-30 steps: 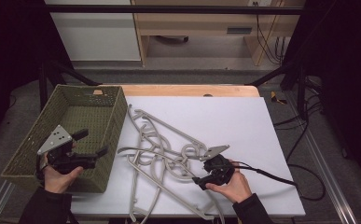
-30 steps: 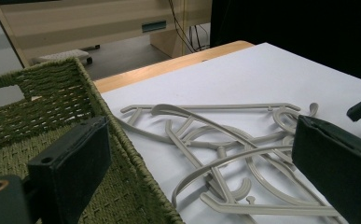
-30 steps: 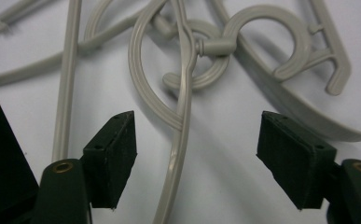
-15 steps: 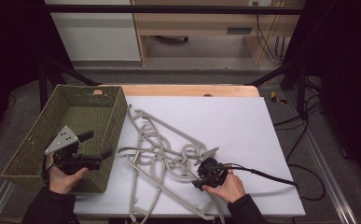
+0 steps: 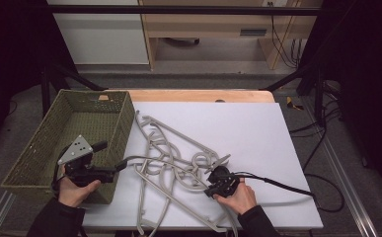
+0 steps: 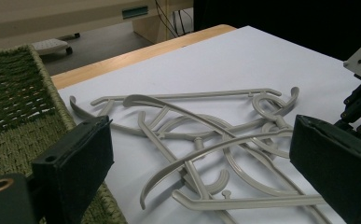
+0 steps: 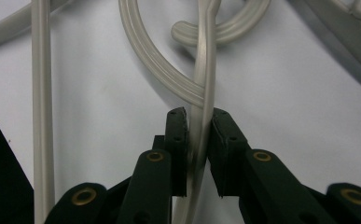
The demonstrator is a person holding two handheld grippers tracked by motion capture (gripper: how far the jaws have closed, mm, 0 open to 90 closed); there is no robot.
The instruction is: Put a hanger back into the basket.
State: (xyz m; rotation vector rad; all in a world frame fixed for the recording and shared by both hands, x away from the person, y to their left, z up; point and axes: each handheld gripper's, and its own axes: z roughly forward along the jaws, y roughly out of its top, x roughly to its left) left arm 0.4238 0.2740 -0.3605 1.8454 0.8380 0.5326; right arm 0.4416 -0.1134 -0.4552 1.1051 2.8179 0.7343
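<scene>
Now my right gripper (image 7: 197, 126) has just closed, pinching a grey hanger (image 7: 205, 84) bar; left gripper (image 6: 201, 154) spread wide beside basket (image 5: 45, 143).

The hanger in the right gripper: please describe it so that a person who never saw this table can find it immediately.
On the white table, right of the green basket, lies a tangled pile of grey hangers. The held hanger is at the pile's near right edge. Unlike the loose ones, its thin bar stands between the jaws of the right gripper, which have just been closing on it.
</scene>
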